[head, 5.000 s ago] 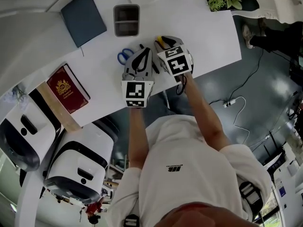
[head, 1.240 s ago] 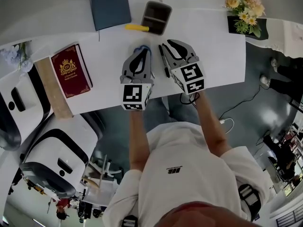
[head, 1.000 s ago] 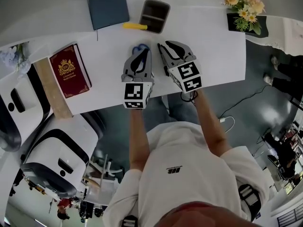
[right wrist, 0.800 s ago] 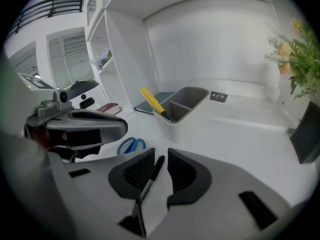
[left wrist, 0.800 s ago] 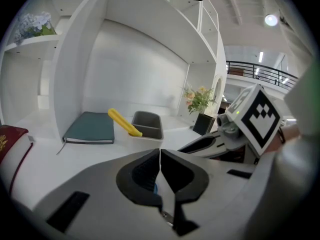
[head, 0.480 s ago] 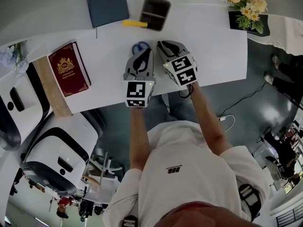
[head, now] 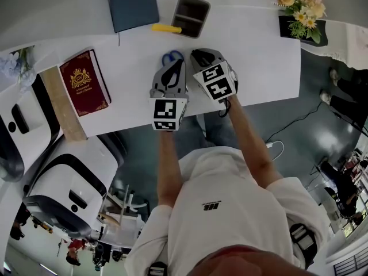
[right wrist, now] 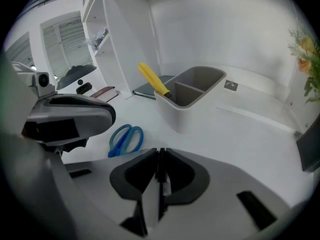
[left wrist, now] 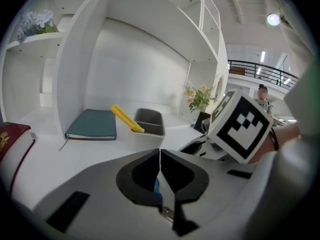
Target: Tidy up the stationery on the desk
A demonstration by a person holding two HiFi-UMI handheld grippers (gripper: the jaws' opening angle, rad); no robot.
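One pair of blue scissors (head: 172, 57), one yellow marker (head: 167, 29), one grey two-compartment bin (head: 188, 17), one dark notebook (head: 132, 4) and one red book (head: 84, 82) sit on the white counter (head: 259, 50). Two tongs hover over its near edge. The right tongs (right wrist: 160, 156) have just been closing and now pinch a thin dark pen (right wrist: 160, 168) between their pads. The left tongs (left wrist: 160, 156) are pressed together on nothing, with the scissors' handles just beyond their tips. The marker leans at the bin's end. The right tongs hide most of the pen, and the left tongs cover the scissors' blades.
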